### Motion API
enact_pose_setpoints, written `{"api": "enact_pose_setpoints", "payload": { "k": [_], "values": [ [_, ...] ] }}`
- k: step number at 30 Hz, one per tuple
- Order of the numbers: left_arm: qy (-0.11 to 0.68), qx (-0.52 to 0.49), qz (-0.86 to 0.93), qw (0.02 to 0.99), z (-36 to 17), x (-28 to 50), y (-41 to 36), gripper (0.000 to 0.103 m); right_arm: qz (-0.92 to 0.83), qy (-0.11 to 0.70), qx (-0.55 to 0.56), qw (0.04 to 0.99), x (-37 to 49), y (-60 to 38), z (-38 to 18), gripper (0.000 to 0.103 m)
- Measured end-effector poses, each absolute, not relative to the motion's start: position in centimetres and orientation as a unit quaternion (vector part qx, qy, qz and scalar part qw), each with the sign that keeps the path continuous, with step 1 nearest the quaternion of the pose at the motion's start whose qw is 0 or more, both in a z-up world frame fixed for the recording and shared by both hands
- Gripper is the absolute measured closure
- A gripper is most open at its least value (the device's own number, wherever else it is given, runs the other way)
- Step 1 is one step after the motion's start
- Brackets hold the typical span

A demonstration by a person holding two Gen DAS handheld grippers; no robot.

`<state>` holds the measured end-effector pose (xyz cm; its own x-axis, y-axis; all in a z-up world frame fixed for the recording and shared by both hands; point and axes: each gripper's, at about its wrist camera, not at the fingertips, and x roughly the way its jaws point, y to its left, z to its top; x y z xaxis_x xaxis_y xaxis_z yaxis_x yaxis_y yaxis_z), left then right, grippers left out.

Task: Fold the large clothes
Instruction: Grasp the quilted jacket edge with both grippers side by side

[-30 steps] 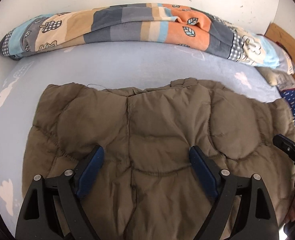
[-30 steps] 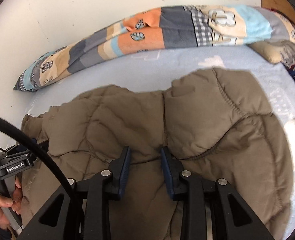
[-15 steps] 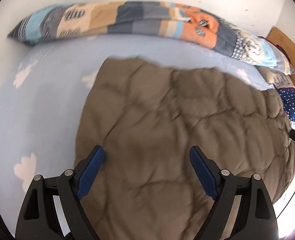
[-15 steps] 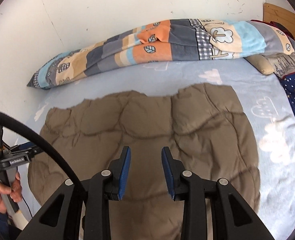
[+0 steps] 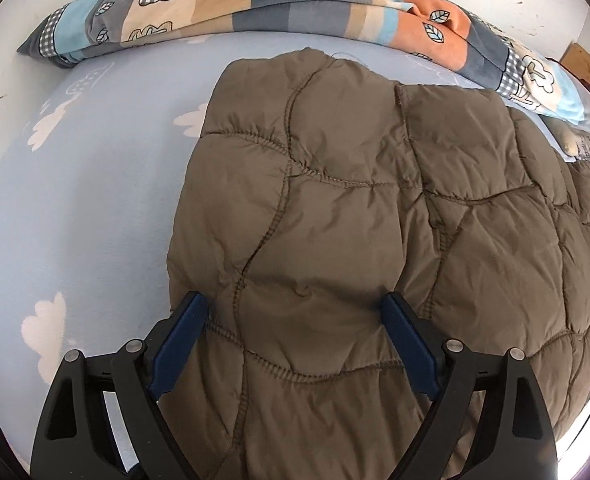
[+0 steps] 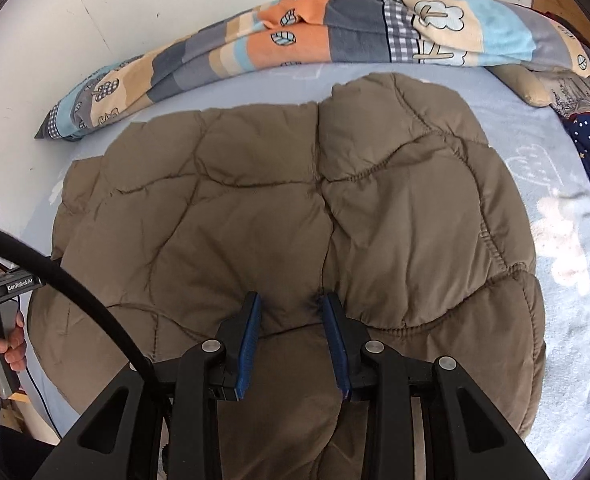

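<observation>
**Jacket laid flat, both tools free above it**

The quilted jacket (image 5: 375,220) lies spread on the bed (image 5: 95,200), its far edge near the patchwork duvet (image 5: 295,4) rolled along the wall. The left tool (image 5: 291,320) hangs over the jacket's left side with its jaws opening wide – fabric shows beneath them, but the pads press on nothing. The right tool (image 6: 291,320) hovers over the middle seam with a narrower gap, also gripping nothing.

This looks like a pause between folds – the garment seems already doubled into a compact block. The next move probably calls for pinching an edge or corner with each tool and carrying it across evenly.

The shell is olive-brown, thin and slightly crinkled, puffed into rounded panels by wavy stitching. Such padding springs back, so a fold may need pressing down. The bed sheet is pale blue with white clouds.
</observation>
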<state>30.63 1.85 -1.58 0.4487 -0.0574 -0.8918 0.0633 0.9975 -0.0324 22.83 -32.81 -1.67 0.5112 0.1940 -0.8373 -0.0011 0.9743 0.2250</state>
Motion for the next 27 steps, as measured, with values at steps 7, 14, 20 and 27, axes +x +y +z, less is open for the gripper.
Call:
{"api": "enact_pose_setpoints", "payload": {
  "k": [7, 14, 20, 27],
  "values": [
    [0.526, 0.003, -0.028, 0.85, -2.0, 31.1, 1.7, 0.011, 0.065, 0.504, 0.091, 0.857, 23.3, -32.8, -2.7, 0.068],
    [0.522, 0.003, -0.027, 0.852, -1.8, 30.7, 1.7, 0.011, 0.056, 0.505, 0.088, 0.857, 23.0, -32.7, -2.6, 0.067],
    [0.52, 0.006, -0.027, 0.854, -1.3, 30.4, 1.7, 0.011, 0.05, 0.478, 0.08, 0.873, 22.6, -31.1, -0.1, 0.066],
    [0.515, 0.005, -0.03, 0.857, -0.6, 30.2, 1.7, 0.012, 0.115, 0.438, 0.077, 0.888, 22.8, -26.6, 2.2, 0.066]
  ]
}}
